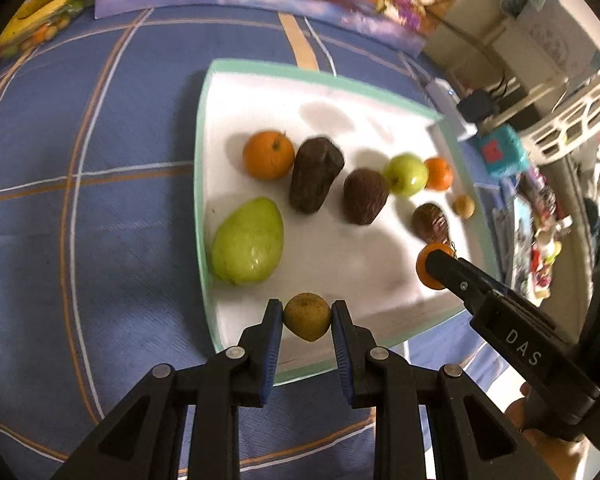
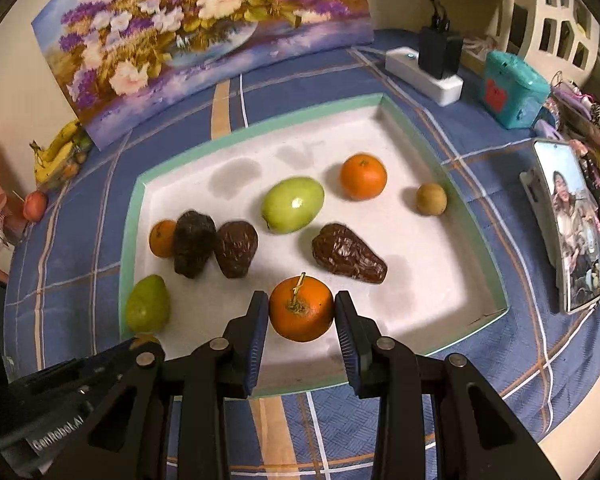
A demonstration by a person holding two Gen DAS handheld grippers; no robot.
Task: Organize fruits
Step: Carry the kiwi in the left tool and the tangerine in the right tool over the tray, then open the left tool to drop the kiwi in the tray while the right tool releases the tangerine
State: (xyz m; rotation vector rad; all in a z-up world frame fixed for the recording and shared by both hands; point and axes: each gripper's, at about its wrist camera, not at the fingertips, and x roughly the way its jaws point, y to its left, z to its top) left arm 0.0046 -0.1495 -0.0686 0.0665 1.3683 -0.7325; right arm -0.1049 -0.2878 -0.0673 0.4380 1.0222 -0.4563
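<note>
Most of the fruit already lies in the shallow white tray with a mint-green rim [image 2: 259, 130], which rests on the blue checked cloth [image 2: 440, 420] of the worktop: two oranges, a green apple [image 2: 292, 205], a large green pear [image 1: 247, 241], three dark brown wrinkled fruits and a small tan round fruit [image 2: 431, 199]. They lie loosely, with no clear grouping by kind yet (so sorting looks unfinished, in my judgement). Two pieces are in hand above the tray's near part. The left gripper [image 1: 307, 316] is closed on a small brownish-green round fruit [image 1: 307, 316], and the right gripper [image 2: 301, 309] clamps a stemmed orange [image 2: 301, 309]. Both grippers point steeply down over the tray, side by side, their pads pressing each fruit's sides.
</note>
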